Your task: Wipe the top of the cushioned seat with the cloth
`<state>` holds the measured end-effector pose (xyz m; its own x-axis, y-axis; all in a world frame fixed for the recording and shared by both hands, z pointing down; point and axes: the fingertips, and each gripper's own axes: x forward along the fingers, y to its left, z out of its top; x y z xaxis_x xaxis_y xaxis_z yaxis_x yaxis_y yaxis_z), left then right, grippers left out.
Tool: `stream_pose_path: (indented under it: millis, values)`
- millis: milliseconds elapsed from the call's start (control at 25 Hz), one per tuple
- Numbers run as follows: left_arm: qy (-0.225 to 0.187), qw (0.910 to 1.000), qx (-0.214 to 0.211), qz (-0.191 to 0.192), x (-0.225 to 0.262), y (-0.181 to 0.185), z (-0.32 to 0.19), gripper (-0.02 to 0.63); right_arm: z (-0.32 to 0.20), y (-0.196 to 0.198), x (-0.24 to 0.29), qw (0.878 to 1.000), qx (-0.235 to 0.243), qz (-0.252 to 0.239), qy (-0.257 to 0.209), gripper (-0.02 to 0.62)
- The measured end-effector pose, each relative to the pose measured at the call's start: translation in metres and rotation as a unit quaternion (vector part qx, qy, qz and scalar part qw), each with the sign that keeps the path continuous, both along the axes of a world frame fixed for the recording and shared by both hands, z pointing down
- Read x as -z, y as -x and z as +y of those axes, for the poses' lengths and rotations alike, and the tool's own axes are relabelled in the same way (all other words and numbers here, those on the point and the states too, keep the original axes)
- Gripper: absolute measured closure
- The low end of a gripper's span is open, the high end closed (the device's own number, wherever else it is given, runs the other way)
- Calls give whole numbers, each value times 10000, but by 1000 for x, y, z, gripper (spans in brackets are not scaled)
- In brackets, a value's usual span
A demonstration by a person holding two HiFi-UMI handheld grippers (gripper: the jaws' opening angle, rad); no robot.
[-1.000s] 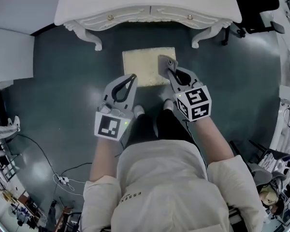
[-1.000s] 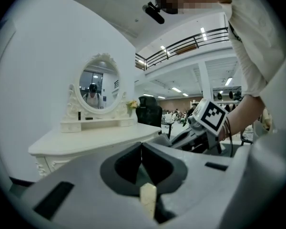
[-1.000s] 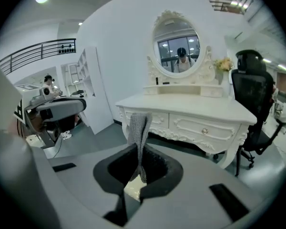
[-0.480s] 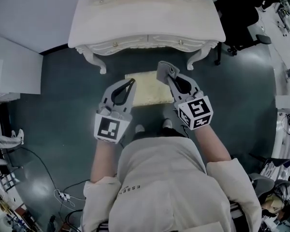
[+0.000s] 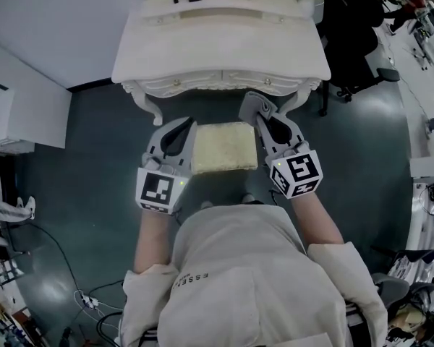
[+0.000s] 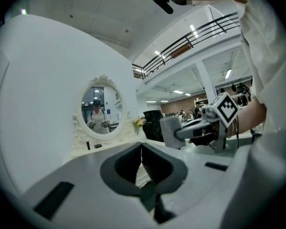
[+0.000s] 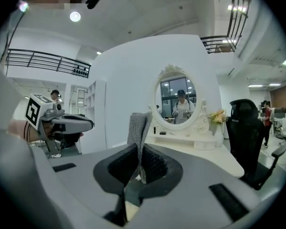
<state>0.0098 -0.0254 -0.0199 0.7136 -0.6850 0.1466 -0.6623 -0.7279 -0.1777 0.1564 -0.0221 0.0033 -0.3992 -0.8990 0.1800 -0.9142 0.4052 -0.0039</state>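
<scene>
The cushioned seat (image 5: 224,149) is a cream square pad on the dark floor, in front of the person's legs. My right gripper (image 5: 256,111) is shut on a grey cloth (image 5: 250,104) that sticks up past its tips, above the seat's far right corner. In the right gripper view the cloth (image 7: 138,125) stands upright, pinched in my right gripper (image 7: 139,150). My left gripper (image 5: 194,125) is shut with nothing in it, at the seat's left edge. Its tips (image 6: 142,147) meet in the left gripper view.
A white carved dressing table (image 5: 217,56) with an oval mirror (image 7: 177,101) stands just beyond the seat, with flowers (image 7: 218,117) on it. A black office chair (image 5: 354,27) is at the right, a white cabinet (image 5: 22,100) at the left, and cables (image 5: 79,295) lie on the floor.
The view has moved toward the dressing table. The seat now lies between the two grippers instead of ahead of them. The cloth stays held in the right gripper.
</scene>
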Motion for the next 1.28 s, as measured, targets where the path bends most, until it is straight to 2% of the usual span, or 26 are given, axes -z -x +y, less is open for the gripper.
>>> stream_pose_path:
  millis: [280,800,1280]
  values:
    - [-14,9999,58,-84,7,-1,-1,603,2,6,17,9992,156,40,-366,569]
    - [-230,9995,189,-47,22,2,-3,603,6,11,28,9985,260,80,-482,569]
    - [-208,9996,198,-33,23,9,5,603,14,22,30,9983,264,4,-514,569]
